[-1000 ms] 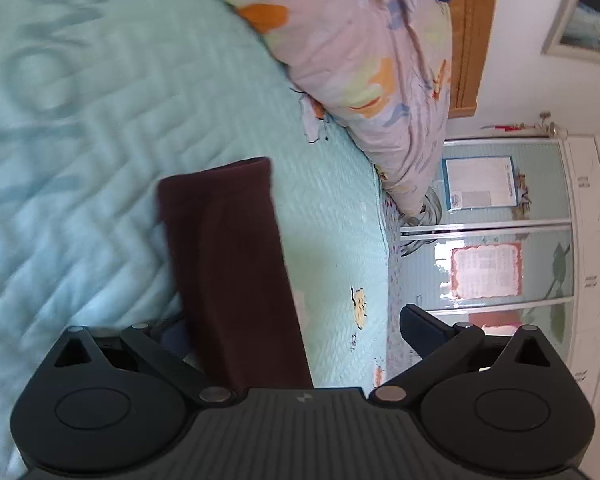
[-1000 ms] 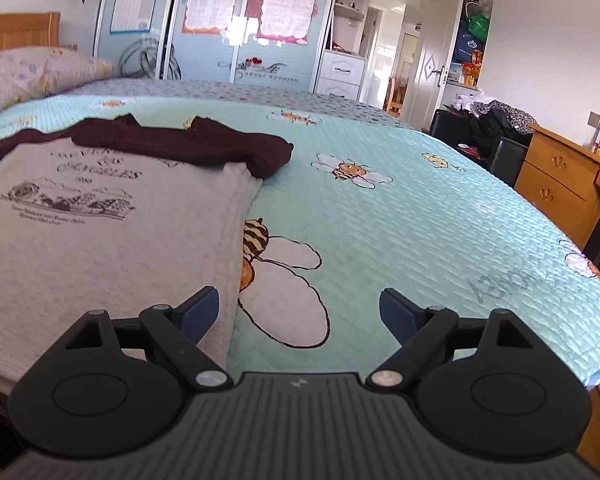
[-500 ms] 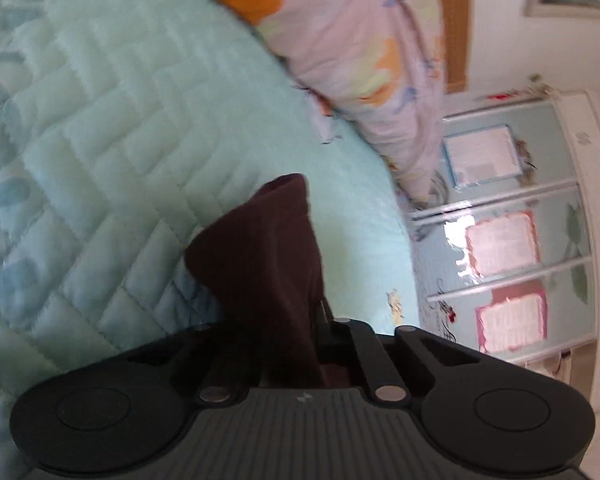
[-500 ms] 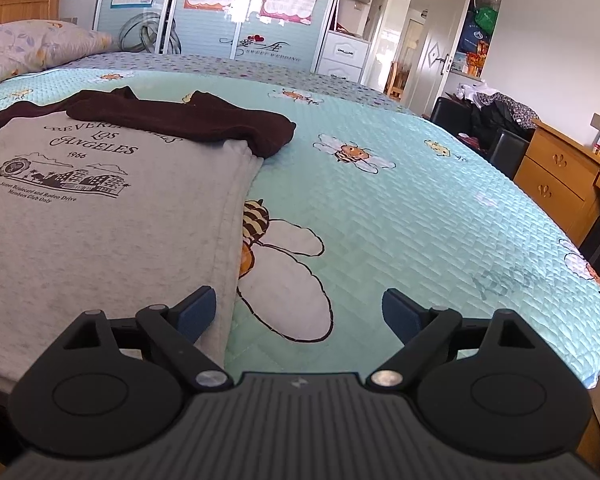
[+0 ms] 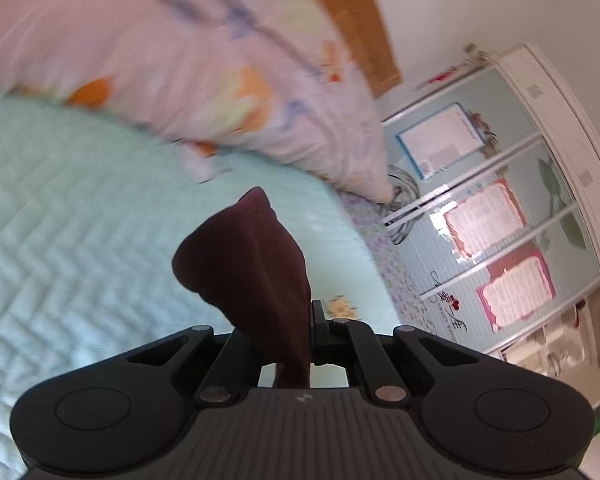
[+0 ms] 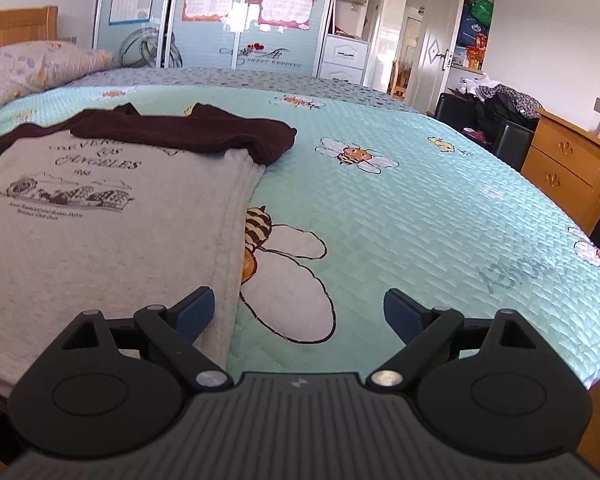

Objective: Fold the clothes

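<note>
A grey sweatshirt (image 6: 100, 208) with dark brown sleeves and a printed chest lies flat on the bed. Its right sleeve (image 6: 204, 136) is folded across the top. In the left wrist view my left gripper (image 5: 306, 332) is shut on the end of the other dark brown sleeve (image 5: 252, 264), which bunches up above the jaws, lifted off the quilt. My right gripper (image 6: 296, 312) is open over the sweatshirt's lower right hem, its left fingertip (image 6: 194, 312) above the grey cloth, nothing between the fingers.
The bed has a mint quilt (image 6: 400, 208) with bee prints. A floral pillow (image 5: 204, 64) lies at the wooden headboard (image 5: 348, 20). A wardrobe (image 6: 220, 12) with posters stands beyond the bed. To the right are a wooden desk (image 6: 568, 164) and a black chair (image 6: 500, 120).
The left gripper went from open over the flat sleeve to shut on it, then rose and rolled, lifting the sleeve end off the quilt. The right gripper stayed almost still.
</note>
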